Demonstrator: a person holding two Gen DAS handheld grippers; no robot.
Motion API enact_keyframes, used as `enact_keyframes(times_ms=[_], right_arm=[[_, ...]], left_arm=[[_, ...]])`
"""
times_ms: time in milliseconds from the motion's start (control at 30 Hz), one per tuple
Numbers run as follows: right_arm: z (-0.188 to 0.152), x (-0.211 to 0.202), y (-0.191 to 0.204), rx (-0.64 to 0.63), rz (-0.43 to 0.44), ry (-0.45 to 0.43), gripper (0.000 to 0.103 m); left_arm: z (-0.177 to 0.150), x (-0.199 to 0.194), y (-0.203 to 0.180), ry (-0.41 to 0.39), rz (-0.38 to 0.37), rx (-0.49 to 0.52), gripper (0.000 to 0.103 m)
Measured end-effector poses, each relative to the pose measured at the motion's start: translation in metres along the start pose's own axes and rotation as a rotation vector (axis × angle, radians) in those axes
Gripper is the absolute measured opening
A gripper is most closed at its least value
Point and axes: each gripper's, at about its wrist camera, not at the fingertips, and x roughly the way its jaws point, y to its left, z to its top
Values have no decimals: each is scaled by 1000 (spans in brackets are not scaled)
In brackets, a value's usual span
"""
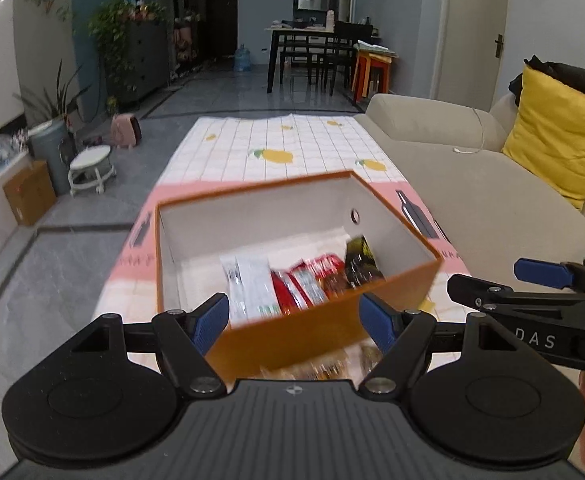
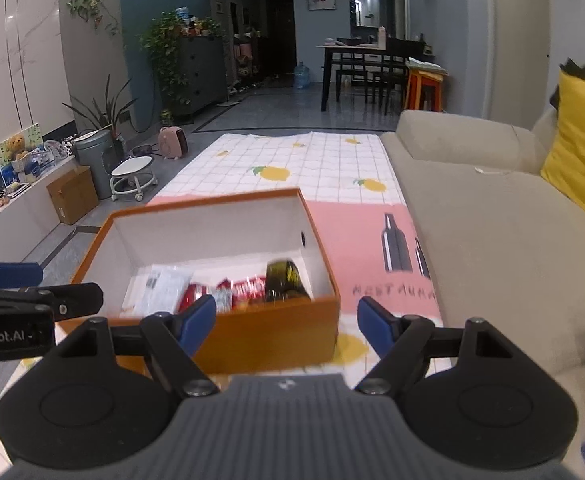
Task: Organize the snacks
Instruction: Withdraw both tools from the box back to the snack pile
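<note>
Table: a low table point(image 2: 332, 168) covered with a checked, lemon-printed cloth is seen beside a beige sofa point(image 2: 492, 240).
Box: an orange cardboard box point(image 2: 276, 336), open at the top and white inside, is stood on the near part of the table.
Snacks in box: a white packet point(image 2: 160, 288), red packets point(image 2: 248, 290) and a dark green-and-yellow packet point(image 2: 286, 280) are seen lying along the near wall of the box.
Left gripper point(image 1: 294, 318): the jaws are spread wide and nothing is held; the near wall of the box is framed between them.
Right gripper point(image 2: 286, 324): the jaws are spread and empty, held in front of the near right corner of the box.
Handling: the packets are judged light, soft and crinkly, probably slippery; a pinch across a flat sealed edge is advised, gently, since the contents may crush.
Left view only: more loose wrapped snacks point(image 1: 324, 368), blurred, are shown on the cloth in front of the box.
Right view only: those snacks are hidden by the gripper body there; the bottle drawings point(image 2: 396, 244) on the pink cloth are shown in full.
</note>
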Motion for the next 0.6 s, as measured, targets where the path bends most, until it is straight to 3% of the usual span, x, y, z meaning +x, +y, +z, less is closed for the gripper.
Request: enact_keyframes(times_ms=[333, 600], right_arm=[[-57, -24, -3, -18, -43, 30, 75], [-89, -18, -4, -16, -16, 56, 75]], left_arm=[[-50, 4, 5, 90, -7, -66, 87], [-74, 17, 9, 147, -16, -75, 87]])
